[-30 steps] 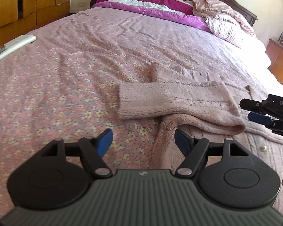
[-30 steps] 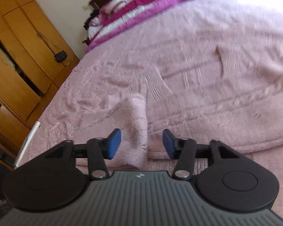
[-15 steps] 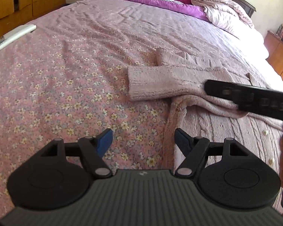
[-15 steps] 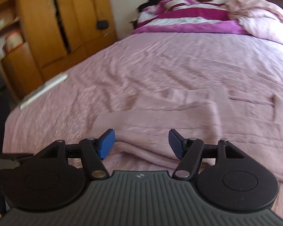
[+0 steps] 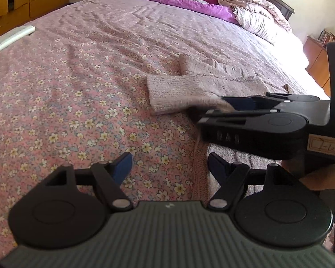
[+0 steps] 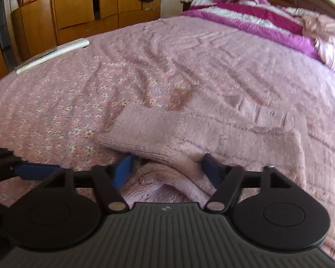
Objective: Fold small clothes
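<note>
Right wrist view: right gripper (image 6: 166,164) closing around pink sweater (image 6: 212,138) sleeve on bed (image 6: 55,102), left gripper (image 5: 168,164) wide, empty.

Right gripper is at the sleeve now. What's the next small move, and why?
Probably finish closing the right gripper on the sleeve: its jaws are closing with knit bunched between them, not visibly pinched yet. The left gripper hangs open over the bedspread, holding nothing.

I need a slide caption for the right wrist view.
Right claw closing around the pink sweater's sleeve on a floral bedspread.
</note>
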The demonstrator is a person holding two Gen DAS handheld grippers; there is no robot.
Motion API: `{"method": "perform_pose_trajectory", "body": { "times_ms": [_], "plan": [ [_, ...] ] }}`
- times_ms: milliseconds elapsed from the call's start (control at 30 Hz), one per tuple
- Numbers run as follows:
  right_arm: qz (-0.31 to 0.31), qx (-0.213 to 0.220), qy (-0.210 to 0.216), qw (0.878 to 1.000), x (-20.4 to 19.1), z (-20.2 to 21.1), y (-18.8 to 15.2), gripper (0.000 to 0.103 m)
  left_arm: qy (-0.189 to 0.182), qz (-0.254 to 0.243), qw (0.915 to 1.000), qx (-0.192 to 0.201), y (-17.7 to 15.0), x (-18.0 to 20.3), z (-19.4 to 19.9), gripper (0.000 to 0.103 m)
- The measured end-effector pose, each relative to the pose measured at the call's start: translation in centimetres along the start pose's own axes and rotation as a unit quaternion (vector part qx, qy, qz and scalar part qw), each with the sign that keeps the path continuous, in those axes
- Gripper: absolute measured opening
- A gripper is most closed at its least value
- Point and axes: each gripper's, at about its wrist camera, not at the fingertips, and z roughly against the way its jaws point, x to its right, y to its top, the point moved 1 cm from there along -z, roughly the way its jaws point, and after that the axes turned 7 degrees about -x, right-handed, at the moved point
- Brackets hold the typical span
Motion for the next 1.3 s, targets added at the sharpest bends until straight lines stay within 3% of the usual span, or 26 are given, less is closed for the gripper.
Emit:
{"method": "perform_pose_trajectory", "body": {
  "times_ms": [33, 67, 167, 467, 733, 1067, 1300],
  "plan": [
    [-0.008, 0.005, 0.006, 1.0, 0.2, 0.1, 0.1, 0.045, 0.0, -0.001, 1.0, 0.0, 0.0, 0.0, 0.0, 0.076],
    [-0.018, 0.012, 0.011, 1.0, 0.5, 0.3, 0.2, 0.03, 0.0, -0.002, 1.0, 0.0, 0.0, 0.1, 0.0, 0.077],
    [-0.047, 0.034, 0.012, 0.998, 1.7, 1.1, 0.6, 0.009, 0.003, -0.005, 1.0, 0.001, -0.1, 0.2, -0.1, 0.077],
    [-0.112, 0.108, -0.002, 0.988, 6.5, 5.5, 2.0, 0.008, 0.006, 0.003, 1.0, 0.0, 0.3, 0.2, 0.1, 0.077],
    [-0.146, 0.158, -0.043, 0.976, 12.3, 10.5, 1.6, 0.008, -0.003, 0.016, 0.9998, 0.007, 0.8, 0.5, 0.6, 0.077],
    [-0.231, 0.18, -0.118, 0.949, 21.2, 15.2, -4.7, 0.008, -0.007, -0.023, 0.9992, 0.033, 2.5, 3.7, 1.3, 0.077],
    [-0.291, 0.14, -0.122, 0.939, 25.5, 13.9, -10.5, 0.008, -0.011, -0.048, 0.9982, 0.035, 3.7, 6.7, -0.1, 0.077]
  ]
}}
